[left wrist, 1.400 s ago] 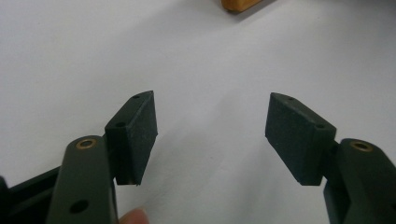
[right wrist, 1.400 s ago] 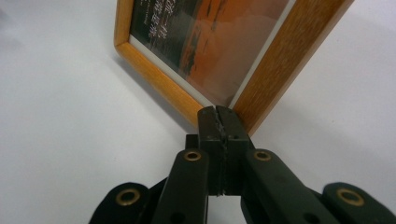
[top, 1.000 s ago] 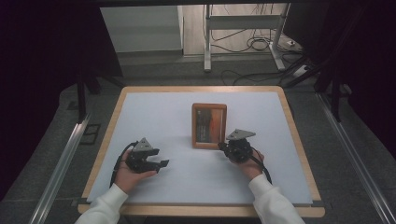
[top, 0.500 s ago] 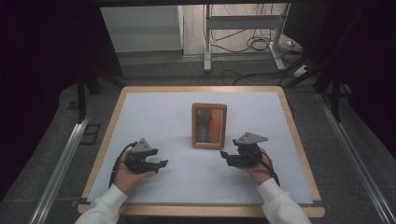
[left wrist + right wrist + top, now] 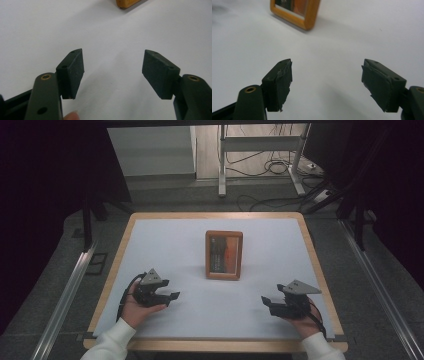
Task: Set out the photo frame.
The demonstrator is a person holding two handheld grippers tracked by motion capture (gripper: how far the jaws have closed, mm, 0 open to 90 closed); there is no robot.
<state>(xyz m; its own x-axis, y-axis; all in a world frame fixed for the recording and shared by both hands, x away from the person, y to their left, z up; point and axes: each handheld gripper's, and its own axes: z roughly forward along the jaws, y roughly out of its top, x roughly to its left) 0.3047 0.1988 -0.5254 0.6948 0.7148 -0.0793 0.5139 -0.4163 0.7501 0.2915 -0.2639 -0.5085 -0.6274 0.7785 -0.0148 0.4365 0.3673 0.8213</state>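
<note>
- Wooden picture frame (image 5: pixel 224 255) lies flat near the middle of the table (image 5: pixel 165 240), a bit toward the far edge, long side running near-to-far, nothing touching it.
- Left gripper (image 5: pixel 171 296) sits low near the near-left corner, held in a hand (image 5: pixel 136 306); jaws spread wide, nothing between them, pointed toward the table's middle.
- Right gripper (image 5: pixel 265 304) near the near-right corner, jaws also wide apart and empty, aimed inward; well clear of the frame.
- Left gripper view: only a corner of the frame at the top edge. Right gripper view: frame ahead and left of the jaw line, glass and orange print visible.
- Judgement: both hands parked, frame looks placed; step in hand reads as rest or pre-approach.
- To grasp well: come in low from the near edge, keep jaws wide, straddle one wooden rail, not the glass.
- Close on the rail's thickness squarely; pad tape on the right jaws looks frayed, so slip is possible.
- Lift level, avoid dragging across the white surface.
</note>
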